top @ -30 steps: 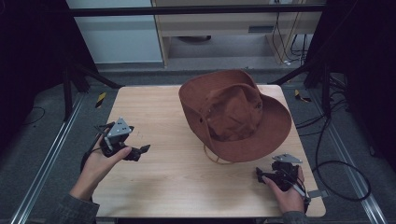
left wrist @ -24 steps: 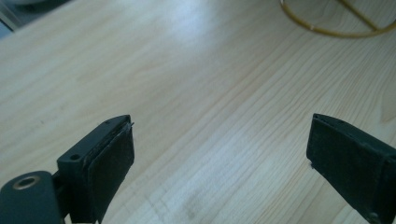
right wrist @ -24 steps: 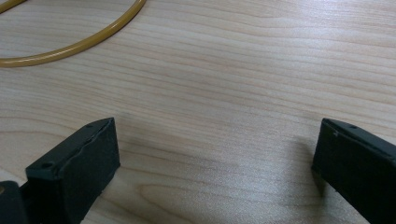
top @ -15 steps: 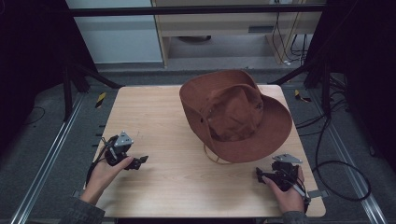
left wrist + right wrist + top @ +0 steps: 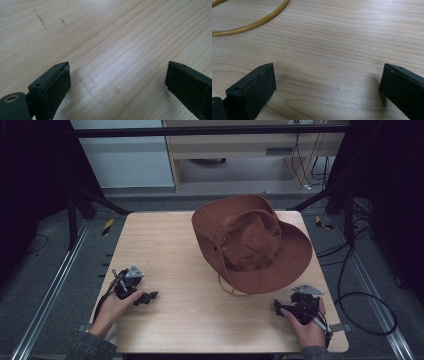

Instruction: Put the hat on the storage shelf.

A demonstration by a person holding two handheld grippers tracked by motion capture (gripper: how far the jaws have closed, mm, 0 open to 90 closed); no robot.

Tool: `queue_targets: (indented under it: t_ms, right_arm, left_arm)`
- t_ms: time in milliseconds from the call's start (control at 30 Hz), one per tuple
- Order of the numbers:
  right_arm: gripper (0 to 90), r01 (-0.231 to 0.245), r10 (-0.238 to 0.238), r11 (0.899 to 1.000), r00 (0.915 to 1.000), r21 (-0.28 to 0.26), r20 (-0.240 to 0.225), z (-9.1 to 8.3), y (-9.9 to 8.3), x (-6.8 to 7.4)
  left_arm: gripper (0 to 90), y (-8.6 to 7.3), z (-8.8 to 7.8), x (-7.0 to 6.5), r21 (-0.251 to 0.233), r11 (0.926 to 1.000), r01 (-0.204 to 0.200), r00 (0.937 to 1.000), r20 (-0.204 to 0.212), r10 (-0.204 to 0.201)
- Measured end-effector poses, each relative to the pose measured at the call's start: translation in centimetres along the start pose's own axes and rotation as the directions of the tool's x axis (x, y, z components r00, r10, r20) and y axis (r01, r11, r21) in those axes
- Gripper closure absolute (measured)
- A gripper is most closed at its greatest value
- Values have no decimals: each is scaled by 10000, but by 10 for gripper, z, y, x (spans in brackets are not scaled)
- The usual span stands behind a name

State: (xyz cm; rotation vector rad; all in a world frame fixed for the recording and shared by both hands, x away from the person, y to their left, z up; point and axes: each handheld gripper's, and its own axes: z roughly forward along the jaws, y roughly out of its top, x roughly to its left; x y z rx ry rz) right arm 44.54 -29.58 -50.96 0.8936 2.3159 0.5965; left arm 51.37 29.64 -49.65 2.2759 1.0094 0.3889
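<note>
Brown hat (image 5: 252, 242) sits crown-up on the far right part of the wooden table (image 5: 165, 245), brim spread wide. A yellowish cord (image 5: 231, 287) loops out from under its near brim onto the wood; the same cord (image 5: 252, 22) curves across the top left of the right gripper view. Left gripper (image 5: 148, 296) is low at the near left of the table, held by the left hand (image 5: 116, 304), jaws wide apart over bare wood. Right gripper (image 5: 276, 306) is at the near right, just short of the hat brim, held by the right hand (image 5: 306, 326), jaws also wide apart, nothing between them.
</note>
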Motion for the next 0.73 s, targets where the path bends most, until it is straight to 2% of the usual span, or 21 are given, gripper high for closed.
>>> queue_targets:
  t_ms: [33, 200, 400, 733]
  right_arm:
    - [6, -2, 2, 10000, 10000, 1, -1, 0, 0, 0]
    - [6, -3, 3, 10000, 10000, 2, -1, 0, 0, 0]
    - [6, 4, -4, 10000, 10000, 1, -3, 0, 0, 0]
    - [6, 19, -19, 10000, 10000, -6, -14, 0, 0, 0]
  left_arm:
    - [56, -1, 1, 0, -2, 10000, 20, 9999, 113, -20]
    - [26, -3, 3, -1, -160, 9999, -34, 10000, 5, 34]
    - [8, -12, 4, -4, -900, 9959, 129, 9997, -208, -149]
    - [0, -14, 3, -5, -942, 9954, 186, 9996, -212, -207]
